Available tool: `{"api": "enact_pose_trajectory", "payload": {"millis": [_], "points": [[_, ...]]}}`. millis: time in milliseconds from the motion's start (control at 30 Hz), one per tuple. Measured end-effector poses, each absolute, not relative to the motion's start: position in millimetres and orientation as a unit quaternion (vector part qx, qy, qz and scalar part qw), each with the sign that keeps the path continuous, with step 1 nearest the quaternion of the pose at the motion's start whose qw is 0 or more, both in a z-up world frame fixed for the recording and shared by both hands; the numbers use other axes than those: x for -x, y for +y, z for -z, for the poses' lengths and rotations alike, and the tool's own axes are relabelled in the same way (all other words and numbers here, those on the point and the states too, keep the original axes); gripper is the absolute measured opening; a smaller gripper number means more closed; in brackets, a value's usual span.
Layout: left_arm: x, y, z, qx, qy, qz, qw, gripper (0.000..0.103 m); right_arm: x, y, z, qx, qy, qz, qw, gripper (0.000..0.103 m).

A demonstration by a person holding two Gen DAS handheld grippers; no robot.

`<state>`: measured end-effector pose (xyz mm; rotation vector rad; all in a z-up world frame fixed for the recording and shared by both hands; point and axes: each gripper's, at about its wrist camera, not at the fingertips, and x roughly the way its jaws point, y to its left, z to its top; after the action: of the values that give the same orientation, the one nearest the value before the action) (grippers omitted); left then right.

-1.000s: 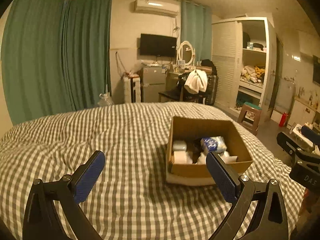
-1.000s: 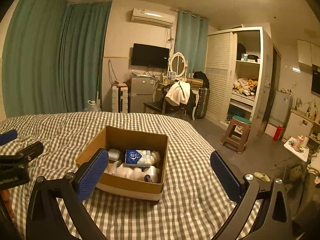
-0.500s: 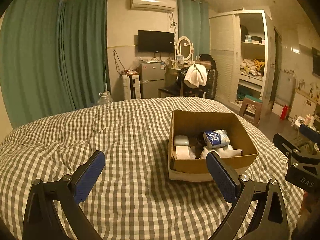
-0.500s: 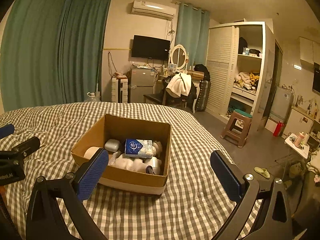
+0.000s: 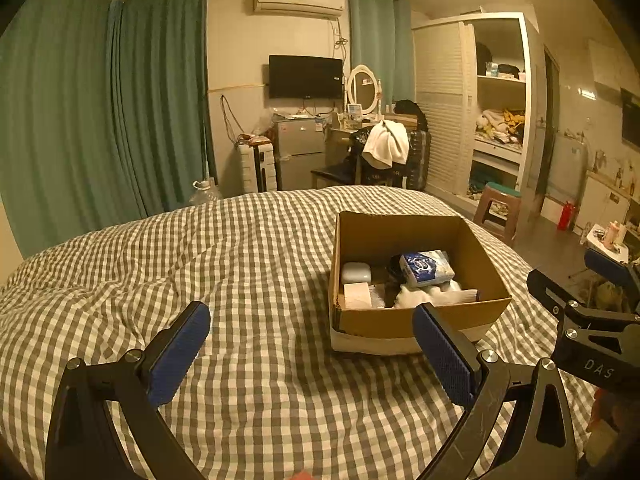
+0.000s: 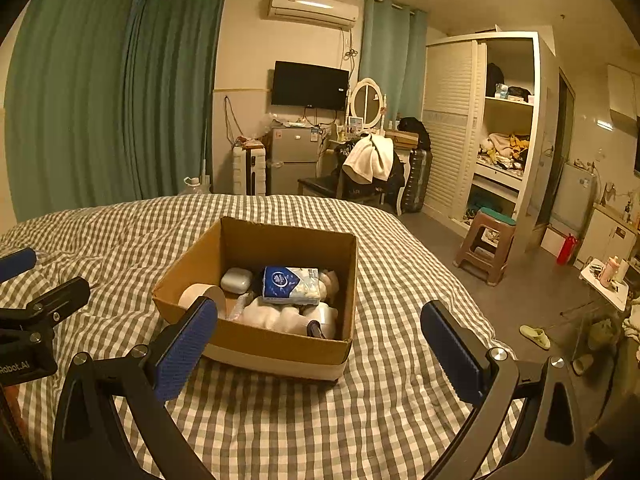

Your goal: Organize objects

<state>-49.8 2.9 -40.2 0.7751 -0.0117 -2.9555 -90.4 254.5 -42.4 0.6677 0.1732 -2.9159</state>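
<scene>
An open cardboard box (image 5: pixel 416 320) stands on the checked bed; it also shows in the right wrist view (image 6: pixel 276 344). Inside lie a blue tissue pack (image 5: pixel 426 268) (image 6: pixel 291 285), a white case (image 5: pixel 355 273) (image 6: pixel 236 280), a tape roll (image 6: pixel 202 296) and white soft items (image 6: pixel 276 316). My left gripper (image 5: pixel 310 354) is open and empty, above the bed to the box's near left. My right gripper (image 6: pixel 320 350) is open and empty, in front of the box's near side.
The checked bedspread (image 5: pixel 224 264) covers the whole near area. Beyond the bed's right edge are a stool (image 6: pixel 486 240), a wardrobe (image 6: pixel 480 128) and floor clutter. A chair with a white towel (image 5: pixel 386 146), a fridge and green curtains stand at the back.
Both views now look more steeply down onto the bed. The box's contents show more fully. Both grippers stayed open.
</scene>
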Motion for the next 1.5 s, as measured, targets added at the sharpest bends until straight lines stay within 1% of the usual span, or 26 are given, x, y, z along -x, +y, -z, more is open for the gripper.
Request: {"api": "enact_pose_trajectory", "payload": {"millis": [400,1500], "points": [[47.1,-2.3,39.4,-0.251,0.007,0.967,0.049,0.103,94.9,254.5,47.7,-0.229,0.060,0.969,0.069,0.102],[53.4,-3.0,44.4,-0.264,-0.003,0.963,0.045,0.103,100.9,251.0,59.0,-0.245,0.071,0.965,0.065,0.102]]}}
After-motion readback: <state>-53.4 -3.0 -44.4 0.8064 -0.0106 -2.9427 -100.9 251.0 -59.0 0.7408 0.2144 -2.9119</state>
